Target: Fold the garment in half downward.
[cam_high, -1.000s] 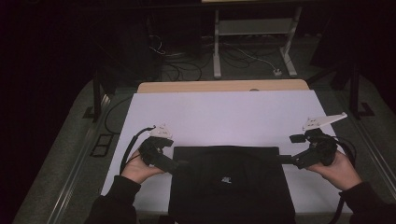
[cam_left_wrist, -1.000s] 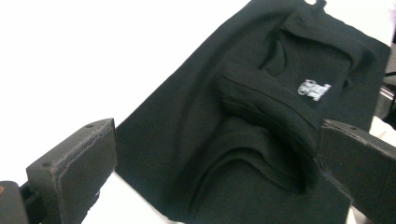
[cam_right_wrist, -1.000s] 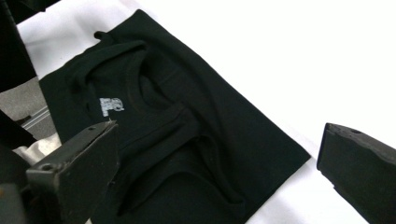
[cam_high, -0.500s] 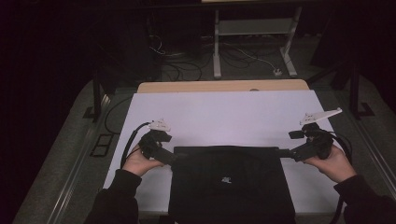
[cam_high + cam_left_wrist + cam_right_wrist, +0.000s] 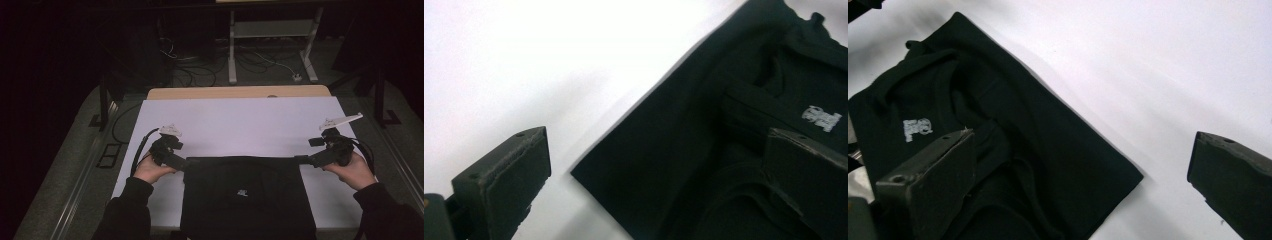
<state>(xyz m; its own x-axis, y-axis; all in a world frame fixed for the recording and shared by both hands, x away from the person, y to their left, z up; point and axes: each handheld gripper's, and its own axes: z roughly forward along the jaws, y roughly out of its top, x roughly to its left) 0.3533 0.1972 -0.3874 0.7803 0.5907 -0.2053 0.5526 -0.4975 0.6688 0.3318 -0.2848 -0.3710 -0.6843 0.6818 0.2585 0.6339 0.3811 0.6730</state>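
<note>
A black folded garment (image 5: 245,200) with a small white logo (image 5: 243,192) lies at the near middle of the white table cover (image 5: 240,125). My left gripper (image 5: 184,163) sits at its far left corner and my right gripper (image 5: 301,160) at its far right corner. In the left gripper view the left gripper (image 5: 654,185) stands open, the garment (image 5: 704,125) corner between its jaws and one jaw over the cloth. In the right gripper view the right gripper (image 5: 1080,185) is open too, straddling the garment (image 5: 1013,130) corner.
The white cover stretches bare beyond the garment to a wooden table edge (image 5: 240,92). Behind it stand a pale metal frame (image 5: 270,30) and floor cables (image 5: 250,62). Dark floor flanks the table on both sides.
Both hands have shifted a little away from the person, toward the garment's far corners. The garment lies where it did.
</note>
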